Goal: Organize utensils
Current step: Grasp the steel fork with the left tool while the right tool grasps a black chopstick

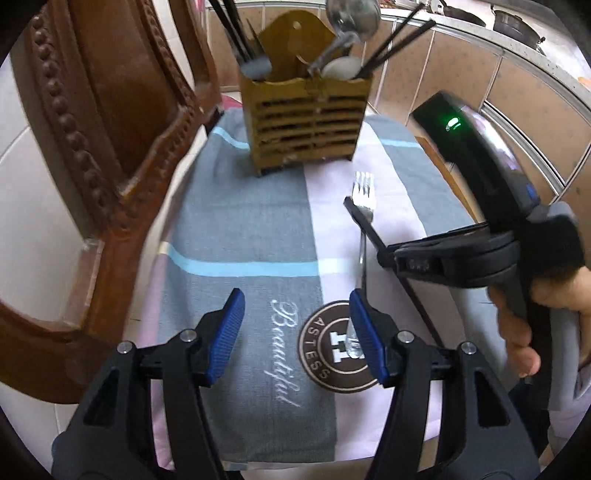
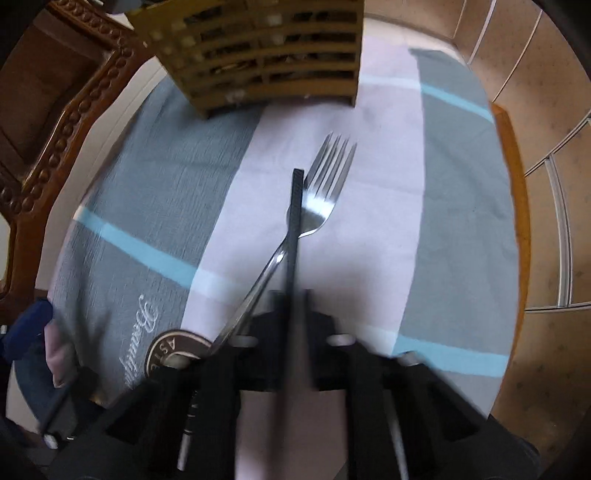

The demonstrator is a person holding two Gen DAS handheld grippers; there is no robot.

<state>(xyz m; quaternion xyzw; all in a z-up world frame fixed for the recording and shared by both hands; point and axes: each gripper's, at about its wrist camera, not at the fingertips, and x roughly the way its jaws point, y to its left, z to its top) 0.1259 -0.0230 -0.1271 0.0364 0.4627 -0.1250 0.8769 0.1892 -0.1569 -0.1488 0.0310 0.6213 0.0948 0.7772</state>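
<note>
A steel fork (image 1: 364,199) (image 2: 325,192) lies on the striped cloth (image 1: 240,221), tines toward the brown slatted utensil caddy (image 1: 306,125) (image 2: 258,55). The caddy holds black chopsticks and spoons. My left gripper (image 1: 295,299) hovers open over the cloth with nothing between its blue pads (image 1: 229,325); its right pad sits beside the fork's handle end. A hand holds my right gripper (image 1: 384,254) (image 2: 293,295), which is shut on a black chopstick (image 1: 360,218) (image 2: 295,221). The chopstick points toward the caddy and crosses over the fork.
A carved wooden chair back (image 1: 110,129) (image 2: 55,129) stands close on the left. The table's wooden edge (image 2: 513,184) shows on the right, with tiled cabinet fronts (image 1: 461,74) beyond and pans (image 1: 517,22) on the counter above.
</note>
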